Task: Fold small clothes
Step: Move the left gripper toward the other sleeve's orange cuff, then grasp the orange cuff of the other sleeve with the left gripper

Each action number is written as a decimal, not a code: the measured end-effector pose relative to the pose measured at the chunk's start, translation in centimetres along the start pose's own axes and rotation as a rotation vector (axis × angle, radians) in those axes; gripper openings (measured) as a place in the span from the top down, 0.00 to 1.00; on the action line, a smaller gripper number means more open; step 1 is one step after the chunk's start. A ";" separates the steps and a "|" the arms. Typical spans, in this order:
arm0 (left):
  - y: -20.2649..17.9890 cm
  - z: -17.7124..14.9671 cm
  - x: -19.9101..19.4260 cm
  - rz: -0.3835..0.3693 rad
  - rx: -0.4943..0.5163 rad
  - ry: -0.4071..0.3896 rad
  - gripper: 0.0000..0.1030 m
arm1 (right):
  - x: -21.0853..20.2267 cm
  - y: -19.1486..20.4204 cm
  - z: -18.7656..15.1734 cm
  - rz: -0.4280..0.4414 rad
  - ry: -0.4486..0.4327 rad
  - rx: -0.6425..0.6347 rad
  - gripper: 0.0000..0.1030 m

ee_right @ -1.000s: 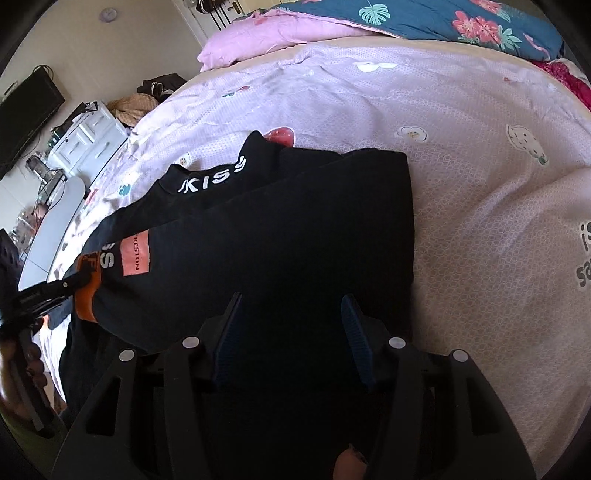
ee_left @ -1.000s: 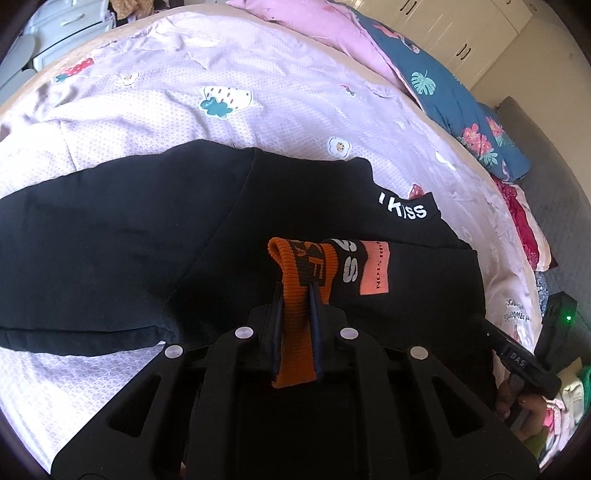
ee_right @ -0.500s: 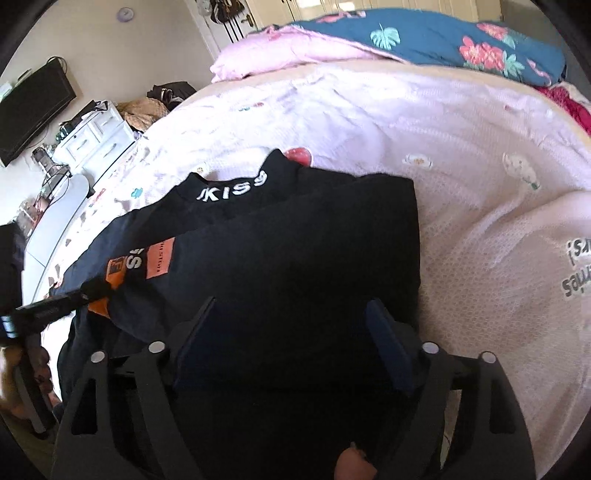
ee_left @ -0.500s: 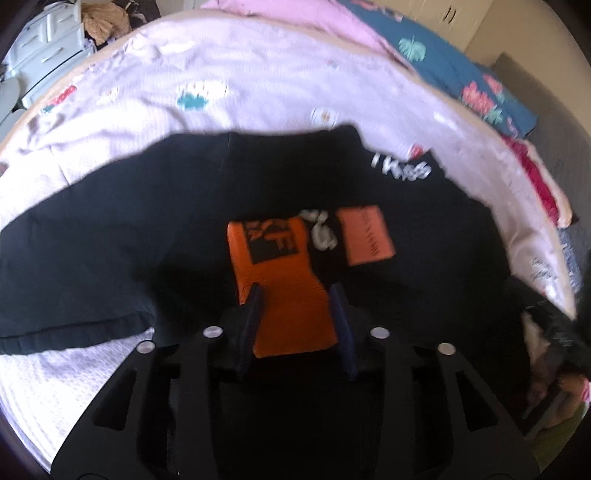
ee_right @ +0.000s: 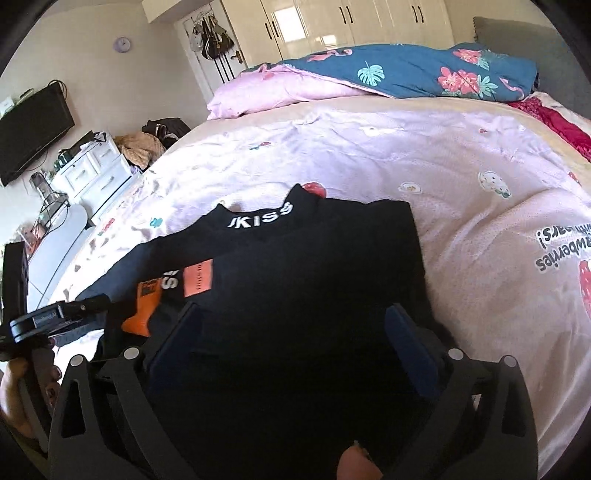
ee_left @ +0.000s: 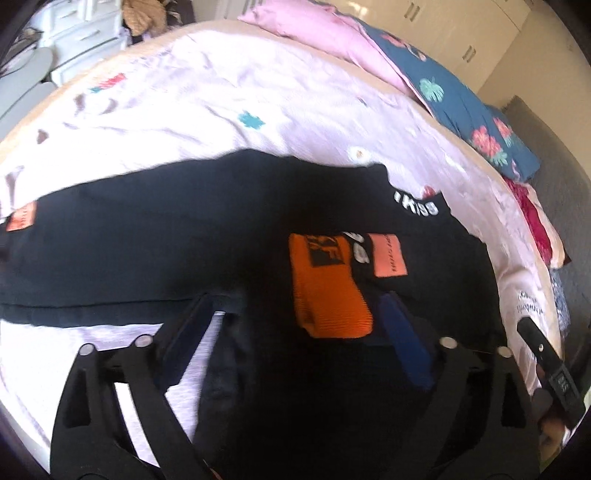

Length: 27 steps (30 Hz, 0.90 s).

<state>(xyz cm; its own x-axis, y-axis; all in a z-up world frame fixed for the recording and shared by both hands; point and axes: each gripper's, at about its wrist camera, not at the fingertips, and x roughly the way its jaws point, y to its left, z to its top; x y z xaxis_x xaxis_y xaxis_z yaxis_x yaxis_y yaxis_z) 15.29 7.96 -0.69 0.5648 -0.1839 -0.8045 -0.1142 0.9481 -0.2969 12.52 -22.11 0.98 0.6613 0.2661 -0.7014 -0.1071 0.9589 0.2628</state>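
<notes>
Behind your work: pink sheet (ee_right: 424, 158) spread flat, blue floral quilt (ee_right: 417, 74) bunched at the far edge, white drawers (ee_right: 92, 170), TV (ee_right: 33, 125) on the wall.

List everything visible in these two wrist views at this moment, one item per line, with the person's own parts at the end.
black sweatshirt: 1, black with white KISS lettering at the collar, spread on the bed, one sleeve folded across the body
orange cuff: 1, orange rib knit, lying on the sweatshirt body
salmon patches: 2 seen, one by the cuff, one on the far-left sleeve
bedsheet: 1, pale pink with fruit prints, covers the bed
quilt: 1, teal floral with pink lining, bunched at the far edge
red cloth: 1, right edge of the bed
white drawers: 1, left of the bed
TV: 1, black, on the left wall
wardrobe: cream doors, back wall
left gripper: open, above the sweatshirt
right gripper: open, above the sweatshirt
</notes>
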 end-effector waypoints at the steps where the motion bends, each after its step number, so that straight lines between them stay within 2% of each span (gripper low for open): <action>1: 0.3 0.1 -0.3 0.001 -0.005 -0.008 0.13 | -0.2 0.5 -0.1 -0.003 -0.002 -0.007 0.04; 2: 0.7 0.1 -0.8 0.007 -0.011 -0.018 0.09 | -0.3 1.1 -0.1 -0.011 -0.003 -0.019 0.04; 17: 8.1 -0.3 -5.3 0.118 -0.124 -0.121 0.09 | -0.9 10.7 1.1 0.029 -0.031 -0.164 0.04; 27: 12.2 -0.6 -6.9 0.129 -0.198 -0.146 0.09 | -0.5 16.0 1.4 0.069 -0.026 -0.242 0.04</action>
<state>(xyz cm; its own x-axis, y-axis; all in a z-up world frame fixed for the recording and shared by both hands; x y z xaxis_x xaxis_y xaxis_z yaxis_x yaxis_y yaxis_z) 9.51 20.61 0.96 0.6450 -0.0118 -0.7641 -0.3424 0.8894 -0.3028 11.52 -7.02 6.50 0.6649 0.3319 -0.6691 -0.3250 0.9352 0.1409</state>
